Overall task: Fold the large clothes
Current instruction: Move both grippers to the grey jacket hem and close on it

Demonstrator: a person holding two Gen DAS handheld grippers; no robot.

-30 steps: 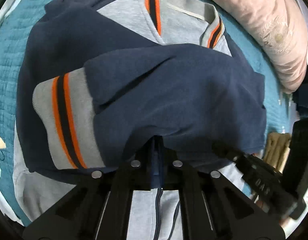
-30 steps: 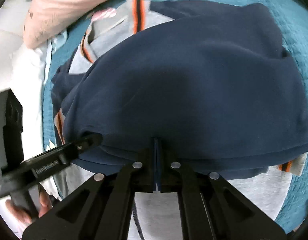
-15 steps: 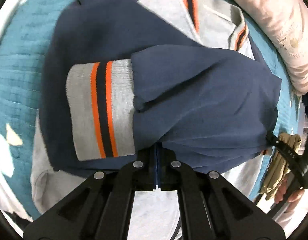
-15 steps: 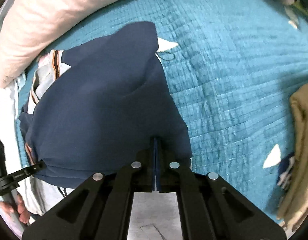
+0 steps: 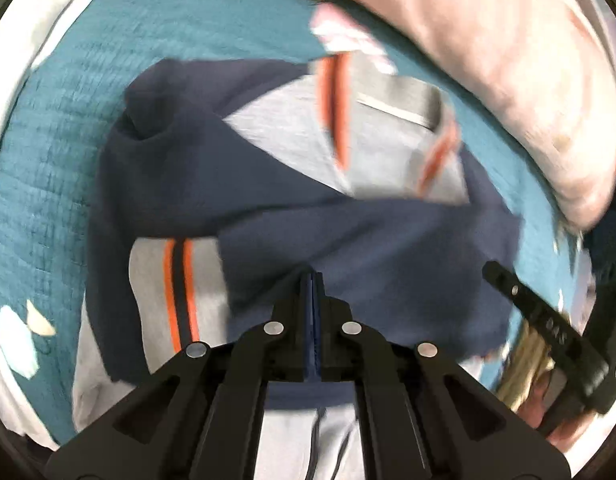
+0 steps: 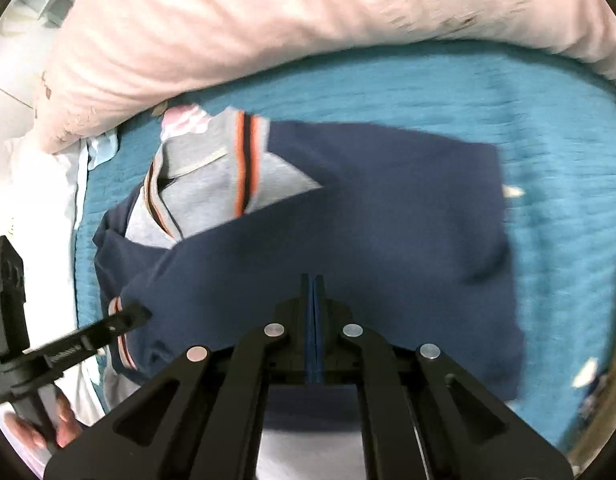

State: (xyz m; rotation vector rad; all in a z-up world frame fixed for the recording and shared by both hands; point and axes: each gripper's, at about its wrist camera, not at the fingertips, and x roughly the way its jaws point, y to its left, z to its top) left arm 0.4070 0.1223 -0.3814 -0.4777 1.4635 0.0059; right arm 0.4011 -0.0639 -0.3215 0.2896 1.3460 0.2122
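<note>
Left gripper (image 5: 313, 280) and right gripper (image 6: 313, 282), fingers each pinched on the navy jacket (image 6: 348, 240) hem, carry it forward over the bed (image 6: 428, 88), presumably halving it.

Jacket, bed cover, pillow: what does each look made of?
Jacket: soft matte knit, likely cotton fleece, with ribbed grey cuff striped orange; it drapes without shine. Bed cover: teal quilted fabric, stitched in a grid, matte. Pillow: pale pink woven cloth, creased. Both grippers, left and right, pinch the jacket's navy cloth.
</note>
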